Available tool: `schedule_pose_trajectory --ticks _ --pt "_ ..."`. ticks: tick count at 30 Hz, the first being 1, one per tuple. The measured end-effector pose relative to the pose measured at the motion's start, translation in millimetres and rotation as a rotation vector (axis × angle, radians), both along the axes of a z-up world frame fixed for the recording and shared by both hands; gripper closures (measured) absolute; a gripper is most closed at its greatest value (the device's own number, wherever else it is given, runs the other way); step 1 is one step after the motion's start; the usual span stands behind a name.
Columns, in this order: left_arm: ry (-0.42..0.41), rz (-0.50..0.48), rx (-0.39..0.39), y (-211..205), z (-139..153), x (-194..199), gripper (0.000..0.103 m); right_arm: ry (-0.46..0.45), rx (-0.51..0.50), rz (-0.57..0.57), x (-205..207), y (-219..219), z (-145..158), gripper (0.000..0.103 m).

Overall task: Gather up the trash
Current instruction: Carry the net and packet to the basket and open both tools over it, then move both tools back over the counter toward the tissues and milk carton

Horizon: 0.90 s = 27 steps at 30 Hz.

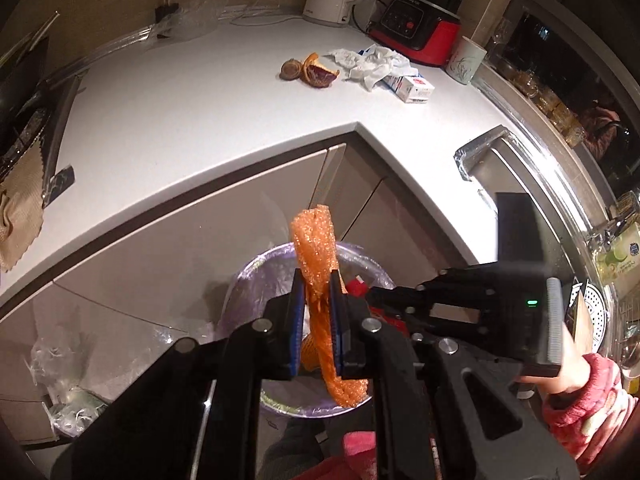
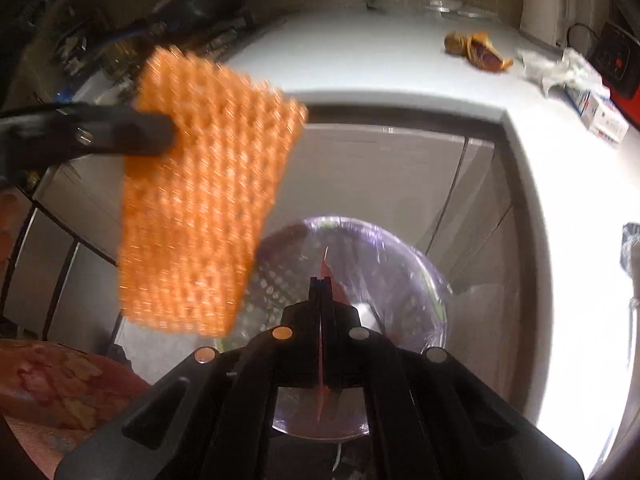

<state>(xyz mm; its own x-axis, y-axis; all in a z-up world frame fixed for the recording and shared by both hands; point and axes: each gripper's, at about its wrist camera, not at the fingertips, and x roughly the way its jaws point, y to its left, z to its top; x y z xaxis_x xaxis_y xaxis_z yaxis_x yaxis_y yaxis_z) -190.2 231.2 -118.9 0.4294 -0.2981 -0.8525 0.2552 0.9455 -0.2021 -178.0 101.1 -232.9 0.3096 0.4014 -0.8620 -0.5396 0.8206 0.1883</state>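
Left wrist view: left tongs (image 1: 316, 276) pinch one orange foam net (image 1: 316, 248) above the lined bin (image 1: 256, 268). Right wrist view alone shows right tongs (image 2: 321, 280) clamping one thin red wrapper (image 2: 326, 268) over that bin; one peel (image 2: 478, 54) lies on the table (image 2: 360, 60) beyond it.

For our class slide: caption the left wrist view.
Left gripper holds orange foam net above the lined bin.

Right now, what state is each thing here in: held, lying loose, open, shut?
Left hand-held gripper: shut on the orange foam net.
Orange foam net: clamped, hanging above the bin.
Right hand-held gripper: shut on a thin red scrap.
Red scrap: pinched over the bin.
Trash bin: open, lined with a bag.
Fruit peel: loose on the counter.
Crumpled tissue: loose on the counter.
Small carton: lying on its side.
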Motion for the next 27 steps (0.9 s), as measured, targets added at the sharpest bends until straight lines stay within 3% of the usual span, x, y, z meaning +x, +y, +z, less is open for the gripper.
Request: schedule_pose_trajectory --ticks 4,5,6,9,15,20,23,25,27 --pt "0.014 -0.019 0.015 3.5 -12.4 -6.9 0.092 0.062 -0.069 -0.051 2.4 7.8 -43.4 0.099" --pt "0.015 -0.023 0.017 3.5 -14.8 -8.1 0.092 0.089 -0.072 -0.061 2.6 7.8 -48.0 0.085" --pt "0.019 -0.028 0.018 2.6 -16.4 -8.1 0.092 0.101 -0.067 -0.082 1.7 6.2 -47.7 0.057" --pt "0.029 -0.042 0.020 0.3 -22.0 -8.4 0.092 0.051 -0.030 -0.135 -6.1 -4.8 -22.9 0.027" --pt "0.067 -0.080 0.025 -11.4 -41.8 -5.8 0.092 -0.068 0.013 -0.227 -21.7 -42.0 53.7 0.008" --pt "0.165 -0.113 0.037 -30.4 -83.7 1.9 0.091 -0.129 0.053 -0.311 -33.6 -74.8 93.0 0.006" --pt "0.245 -0.125 0.062 -44.7 -121.4 7.0 0.070 -0.153 0.069 -0.346 -36.0 -94.2 109.3 0.005" --pt "0.268 -0.139 0.101 -55.5 -145.3 8.6 0.043 -0.161 0.082 -0.361 -36.1 -104.2 116.1 0.005" --pt "0.273 -0.153 0.145 -65.8 -162.7 8.4 0.035 -0.165 0.087 -0.373 -37.2 -114.4 120.7 0.006"
